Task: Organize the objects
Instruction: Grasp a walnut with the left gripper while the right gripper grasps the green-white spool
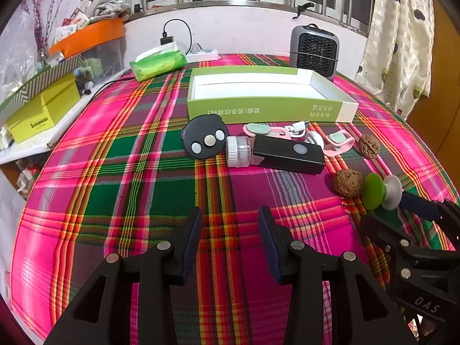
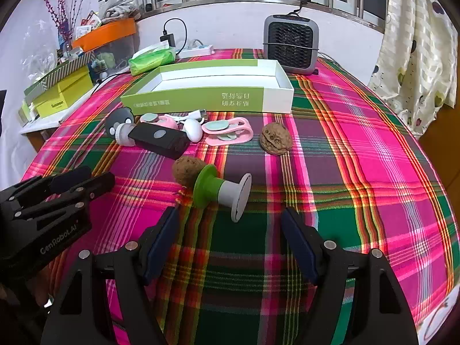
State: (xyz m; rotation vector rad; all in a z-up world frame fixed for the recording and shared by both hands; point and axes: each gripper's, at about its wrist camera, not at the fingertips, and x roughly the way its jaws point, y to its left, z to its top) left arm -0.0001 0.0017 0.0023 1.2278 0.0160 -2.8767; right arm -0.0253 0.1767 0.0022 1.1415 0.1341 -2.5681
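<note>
Nothing looks sorted yet, by my reading: the green-and-white box [image 1: 267,109] sits empty at the back of the plaid-covered worktop [image 1: 129,189]; every loose item lies outside it, just in front; the black disc with three buttons [image 1: 204,141], the white jar [image 1: 238,151], the black rectangular device [image 1: 289,154], the white cable [image 1: 299,128], pink clips [image 2: 227,132] and two walnuts [image 2: 274,141]; the green-and-white spool [image 2: 221,194] lies nearest, just ahead of the right gripper [image 2: 230,227], whose jaws stand wide apart and empty; the left gripper [image 1: 230,224] hovers over bare cloth, jaws apart, holding nothing; all the placing remains.
</note>
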